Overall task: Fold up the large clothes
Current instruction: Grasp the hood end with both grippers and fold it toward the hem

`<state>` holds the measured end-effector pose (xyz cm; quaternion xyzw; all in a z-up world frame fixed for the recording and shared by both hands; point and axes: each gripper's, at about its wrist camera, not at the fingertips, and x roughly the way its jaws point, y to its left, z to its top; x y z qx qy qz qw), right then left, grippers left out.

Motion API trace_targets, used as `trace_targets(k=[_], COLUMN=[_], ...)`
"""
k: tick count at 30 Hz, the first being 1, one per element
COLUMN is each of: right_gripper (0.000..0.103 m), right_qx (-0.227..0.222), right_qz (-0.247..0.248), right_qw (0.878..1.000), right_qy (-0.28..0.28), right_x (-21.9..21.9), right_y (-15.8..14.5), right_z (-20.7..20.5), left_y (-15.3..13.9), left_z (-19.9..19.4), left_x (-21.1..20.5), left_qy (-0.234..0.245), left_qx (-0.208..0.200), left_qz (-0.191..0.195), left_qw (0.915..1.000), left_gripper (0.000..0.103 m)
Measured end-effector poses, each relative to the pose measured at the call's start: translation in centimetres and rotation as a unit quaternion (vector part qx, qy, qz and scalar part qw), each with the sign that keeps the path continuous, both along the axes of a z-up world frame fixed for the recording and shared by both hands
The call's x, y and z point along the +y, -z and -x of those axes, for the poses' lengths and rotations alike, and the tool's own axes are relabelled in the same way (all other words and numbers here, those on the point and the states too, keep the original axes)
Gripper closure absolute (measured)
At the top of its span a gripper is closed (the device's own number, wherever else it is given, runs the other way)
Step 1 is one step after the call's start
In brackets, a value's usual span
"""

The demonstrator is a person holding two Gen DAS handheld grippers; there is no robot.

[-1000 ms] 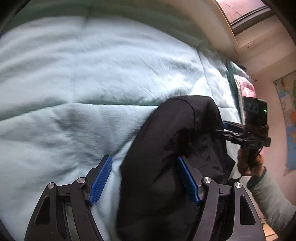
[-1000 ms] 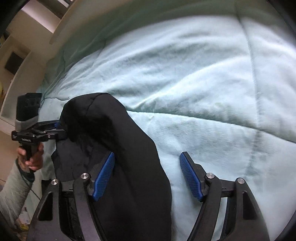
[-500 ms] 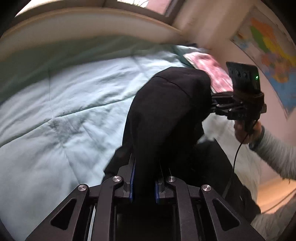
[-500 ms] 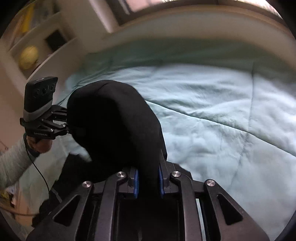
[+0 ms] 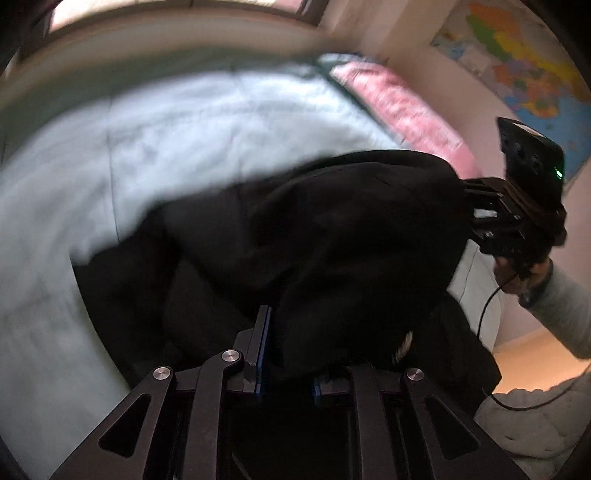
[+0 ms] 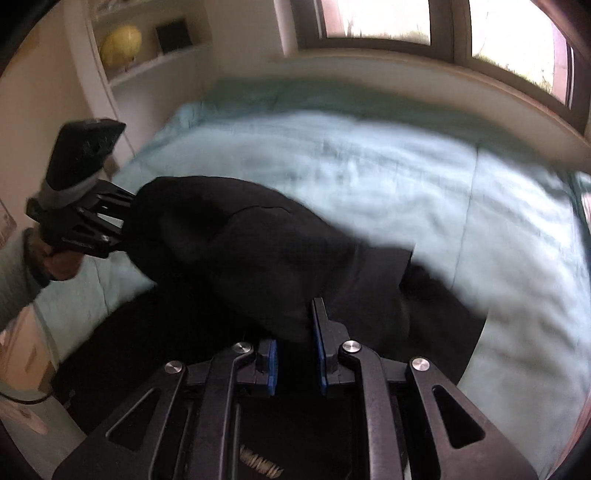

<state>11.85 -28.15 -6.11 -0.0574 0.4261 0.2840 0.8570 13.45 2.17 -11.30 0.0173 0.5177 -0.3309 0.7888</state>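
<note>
A large black garment (image 5: 332,236) hangs stretched between my two grippers above a bed with a pale blue quilt (image 5: 147,140). My left gripper (image 5: 288,354) is shut on one edge of it. My right gripper (image 6: 295,347) is shut on the other edge of the black garment (image 6: 258,251). Each gripper shows in the other's view: the right one (image 5: 517,218) at the right, the left one (image 6: 85,221) at the left. The lower part of the garment drapes onto the quilt (image 6: 406,177). The views are blurred by motion.
A pink pillow (image 5: 402,107) lies at the bed's far right end, under a wall map (image 5: 524,66). A window (image 6: 424,22) runs behind the bed. Shelves with a yellow ball (image 6: 120,44) stand at the left.
Both grippers closed from open onto the garment, then lifted it. It now spreads wider between them, and both views have tilted up toward the room.
</note>
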Motion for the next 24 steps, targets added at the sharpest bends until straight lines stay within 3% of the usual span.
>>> trace_targets(k=[5,8,10,12,14,15,16,18,19,21,22,24], right_gripper=[0.079,0.077,0.074,0.072,0.056,0.041,0.036,0.036,0.036,0.036,0.036,0.036], right_qx=[0.057,0.096,0.105,0.106,0.099,0.092,0.081,0.060,0.058,0.077,0.085,0.126], right_qz=[0.042,0.054,0.052,0.025,-0.011,-0.031,-0.047,-0.085,-0.108,-0.110,-0.105,-0.082], right_qw=[0.997,0.993,0.991,0.991,0.991,0.990,0.990,0.989,0.986,0.983,0.982,0.980], right_qy=[0.028,0.047,0.065,0.082,0.093,0.098,0.103,0.107,0.110,0.125,0.130,0.131], right_x=[1.1,0.1,-1.4,-3.3,-4.3,-4.3,-4.1,-3.3,-2.8,-0.2,0.6,2.5], right_y=[7.4,9.1,9.0,7.0,4.3,2.8,1.4,-0.8,-1.4,-0.9,-0.4,3.3], right_z=[3.4,4.9,6.0,6.6,6.0,5.3,4.5,2.6,1.2,-2.0,-2.4,-5.0], left_y=[6.7,5.4,3.4,1.1,-1.6,-2.9,-4.4,-5.5,-5.3,-3.5,-2.4,2.1], left_z=[2.9,4.3,5.5,6.5,6.7,6.3,5.6,3.9,2.4,0.3,-0.1,-1.8], left_x=[1.0,2.5,4.2,5.7,6.7,6.8,6.5,5.3,4.4,2.6,2.0,0.6], left_qy=[-0.076,-0.097,-0.102,-0.110,-0.120,-0.124,-0.127,-0.136,-0.147,-0.144,-0.146,-0.157], left_qx=[0.050,0.053,0.050,0.040,0.019,0.008,-0.003,-0.009,0.004,0.042,0.056,0.112], left_qz=[-0.008,0.008,0.025,0.033,0.050,0.066,0.090,0.118,0.141,0.177,0.176,0.132], left_qw=[0.9958,0.9939,0.9932,0.9926,0.9913,0.9900,0.9877,0.9836,0.9789,0.9726,0.9719,0.9722], left_gripper=[0.084,0.084,0.082,0.082,0.081,0.080,0.075,0.055,0.044,0.044,0.044,0.044])
